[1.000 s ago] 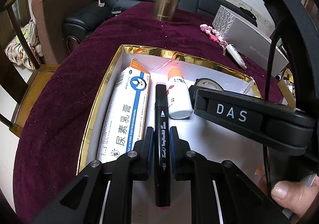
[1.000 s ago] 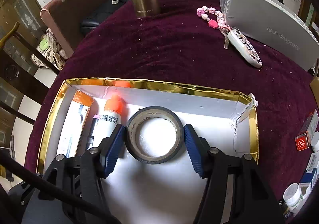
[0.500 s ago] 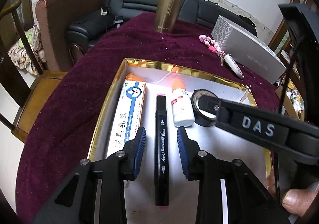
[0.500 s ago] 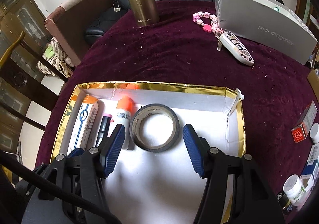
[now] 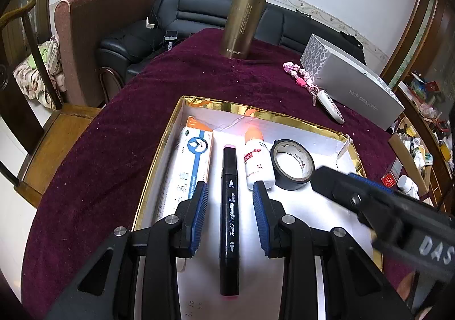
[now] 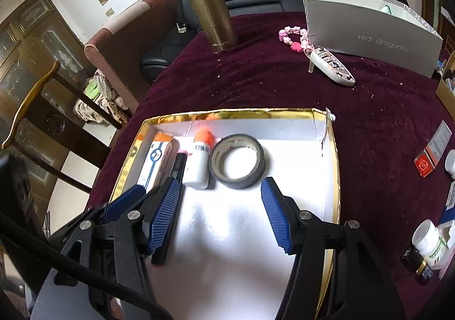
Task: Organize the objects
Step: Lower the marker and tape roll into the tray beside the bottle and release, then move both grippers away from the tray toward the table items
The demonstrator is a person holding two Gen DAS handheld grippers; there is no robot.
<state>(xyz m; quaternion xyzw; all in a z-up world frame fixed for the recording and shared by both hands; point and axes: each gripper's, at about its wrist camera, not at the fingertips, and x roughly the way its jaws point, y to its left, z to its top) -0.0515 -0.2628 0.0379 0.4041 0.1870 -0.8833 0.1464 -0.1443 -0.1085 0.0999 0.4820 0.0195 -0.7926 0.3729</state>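
A gold-rimmed white box [image 5: 159,155] lies on the maroon cloth. In it lie, side by side, a white and blue carton [image 5: 196,160], a black marker [image 5: 229,234], a white bottle with an orange cap [image 5: 257,160] and a roll of black tape [image 5: 293,177]. My left gripper [image 5: 229,189] is open, its blue pads on either side of the marker with a gap on both sides. My right gripper [image 6: 220,192] hangs open just in front of the tape [image 6: 241,182], with nothing between its pads. It also shows at the right of the left wrist view, over the box.
A bronze flask [image 5: 244,18] stands at the back of the table. A grey shoebox [image 5: 355,86] and a key fob on a pink bead chain [image 5: 327,101] lie at the back right. Pill bottles [image 6: 429,243] and a red packet [image 6: 423,163] are right of the box. Chairs stand to the left.
My left gripper let go of the marker, which now lies flat in the box, and drew back. My right gripper rose and drew back from around the tape roll.
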